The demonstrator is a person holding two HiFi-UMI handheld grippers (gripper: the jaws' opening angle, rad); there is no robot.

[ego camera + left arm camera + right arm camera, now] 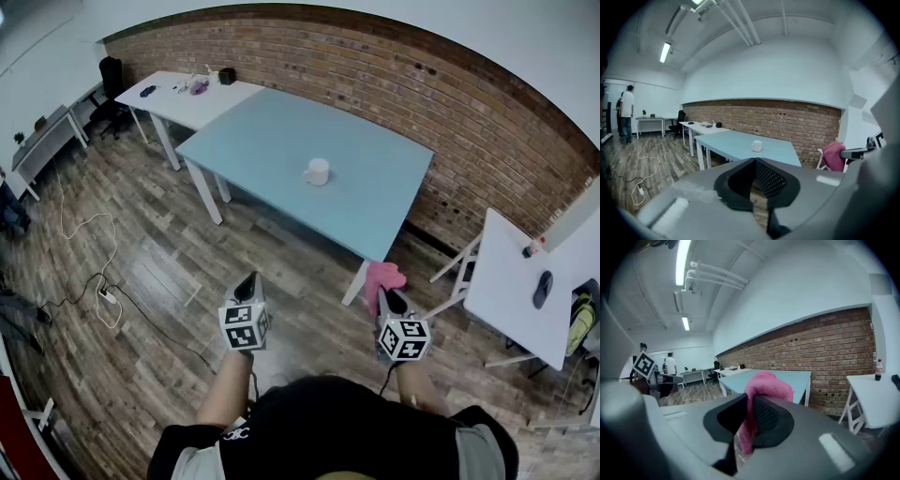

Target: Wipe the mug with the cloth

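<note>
Left gripper (247, 280) empty, jaws together; right gripper (390, 298) clamps pink cloth (383, 277); both tilted slightly down.

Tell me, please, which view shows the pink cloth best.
The right gripper view: the cloth sits close and central, clamped between the jaws. The head view shows a small pink bunch; the left gripper view, a patch at right.

Mug (317, 172) on the middle table (272, 141), a desk (180, 101) behind left, another table (511, 272) right.
</note>
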